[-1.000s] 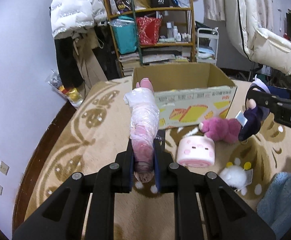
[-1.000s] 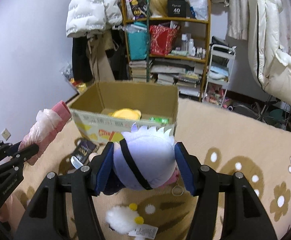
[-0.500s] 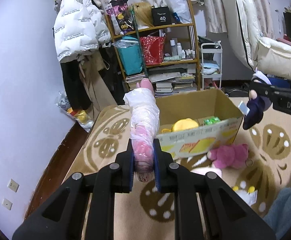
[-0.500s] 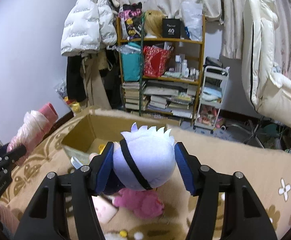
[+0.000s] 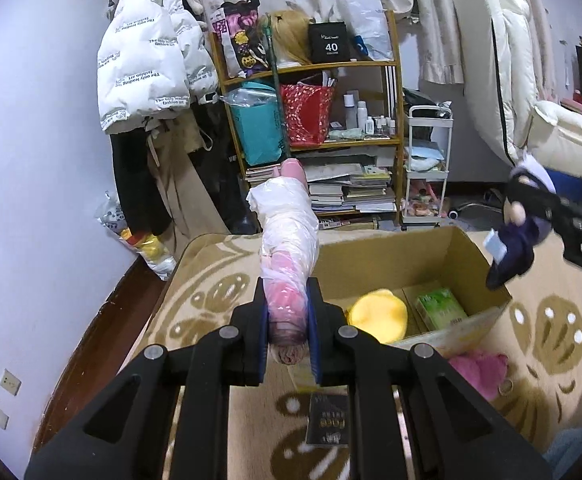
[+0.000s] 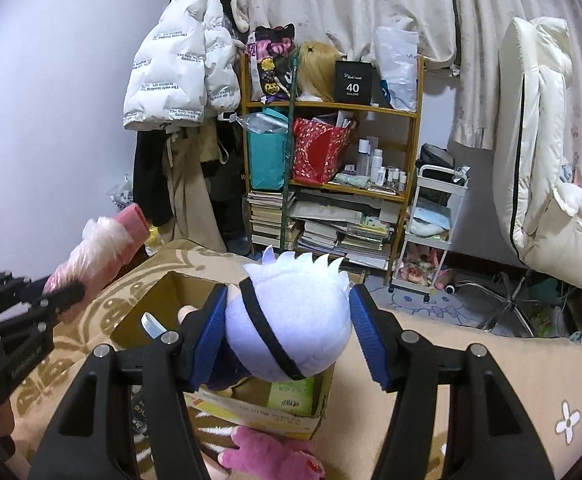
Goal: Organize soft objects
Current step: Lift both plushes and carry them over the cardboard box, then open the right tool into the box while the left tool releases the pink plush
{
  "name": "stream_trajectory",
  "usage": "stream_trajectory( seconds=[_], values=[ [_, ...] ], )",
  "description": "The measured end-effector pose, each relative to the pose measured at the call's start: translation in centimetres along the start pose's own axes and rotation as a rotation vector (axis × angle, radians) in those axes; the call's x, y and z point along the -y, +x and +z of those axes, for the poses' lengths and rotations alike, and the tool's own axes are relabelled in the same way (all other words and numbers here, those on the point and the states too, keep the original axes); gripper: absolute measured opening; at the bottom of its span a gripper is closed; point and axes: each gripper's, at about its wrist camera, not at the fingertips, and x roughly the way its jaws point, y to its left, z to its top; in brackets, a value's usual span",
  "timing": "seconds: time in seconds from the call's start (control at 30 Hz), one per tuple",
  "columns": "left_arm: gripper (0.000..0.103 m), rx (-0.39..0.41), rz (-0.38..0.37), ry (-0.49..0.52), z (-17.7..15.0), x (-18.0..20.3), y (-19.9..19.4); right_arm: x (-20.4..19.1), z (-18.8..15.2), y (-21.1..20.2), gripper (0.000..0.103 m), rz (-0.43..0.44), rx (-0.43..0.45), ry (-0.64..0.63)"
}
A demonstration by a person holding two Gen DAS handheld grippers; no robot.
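The left hand-held gripper [image 5: 287, 320] pinches a pink roll wrapped in plastic [image 5: 289, 236], which sticks up ahead of it. The right hand-held gripper [image 6: 289, 330] squeezes a white-haired plush doll [image 6: 291, 328] just above the open cardboard box [image 6: 147, 312]. A pink plush [image 6: 271, 456] lies on the carpet below the box.

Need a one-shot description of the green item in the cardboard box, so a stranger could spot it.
Find the open cardboard box on the beige patterned rug, in front of the wooden shelf unit. On its floor, toward the right, lies the green packet, beside a yellow plush. It is the only flat, rectangular, printed thing in there; its neighbour is rounded, plain yellow.
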Motion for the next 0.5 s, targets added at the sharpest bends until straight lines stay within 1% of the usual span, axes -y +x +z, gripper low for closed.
stream_trajectory(
  seconds=[0.07,0.23,0.37,0.5],
  values=[
    [0.015,0.002,0.004,0.004,0.5,0.0,0.6,0.0,-0.1,0.6,0.065,0.0,-0.007,0.004],
    [0.015,-0.019,-0.02,-0.006,0.8,0.3,2.1,0.3,-0.6,2.5,0.065,0.01,-0.038,0.025],
    [0.015,-0.074,-0.033,0.042,0.1,1.4,3.8,0.4,-1.3,3.3,0.065,0.013,-0.039,0.049],
    [0.015,-0.101,-0.068,0.052,-0.6,2.3,4.8,0.6,-2.2,4.5,0.065,0.024,-0.075,0.088]
  ],
)
